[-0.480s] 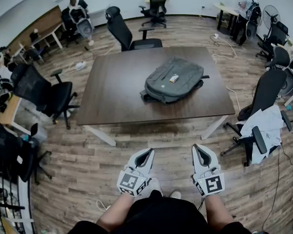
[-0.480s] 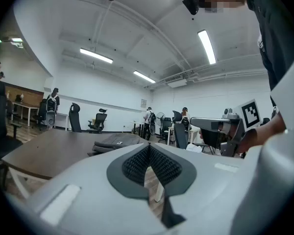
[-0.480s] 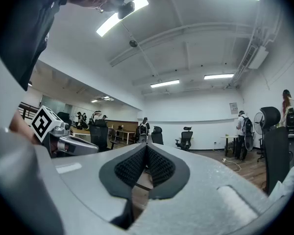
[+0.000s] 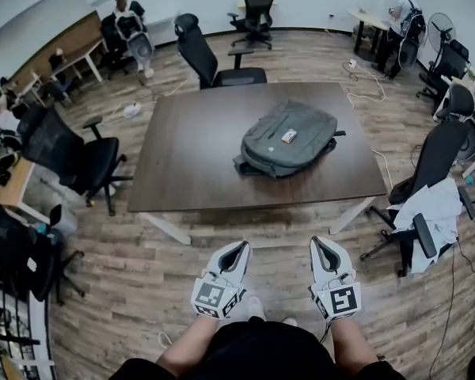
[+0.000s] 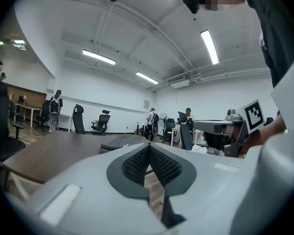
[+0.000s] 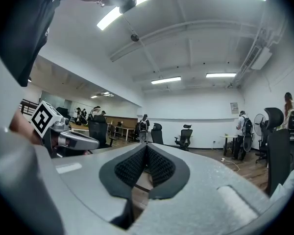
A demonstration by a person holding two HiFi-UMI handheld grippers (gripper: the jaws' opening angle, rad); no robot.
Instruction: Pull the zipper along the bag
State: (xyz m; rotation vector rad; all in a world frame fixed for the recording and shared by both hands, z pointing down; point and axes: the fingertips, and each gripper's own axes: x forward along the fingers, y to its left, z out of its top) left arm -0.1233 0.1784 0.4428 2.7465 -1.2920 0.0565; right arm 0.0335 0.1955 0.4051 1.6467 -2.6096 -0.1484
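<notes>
A grey backpack [image 4: 286, 139] lies flat on the dark wooden table [image 4: 190, 165], right of its middle, with a small tan tag on top. In the left gripper view the backpack [image 5: 118, 142] shows low and far across the table top. Both grippers hang well short of the table's near edge, over the floor in front of me. My left gripper [image 4: 239, 248] is shut with nothing between its pads [image 5: 149, 151]. My right gripper [image 4: 322, 243] is shut and empty too, its tips [image 6: 146, 150] meeting. The zipper itself is too small to make out.
Black office chairs ring the table: one at the far side [image 4: 202, 54], one at the left [image 4: 75, 157], one at the right draped with white cloth [image 4: 435, 200]. People stand at desks along the far walls [image 4: 127, 18]. Cables trail on the floor at the back right [image 4: 364, 74].
The table and backpack have shifted slightly lower and nearer in the head view. Both grippers stay shut in the same spot before me.
</notes>
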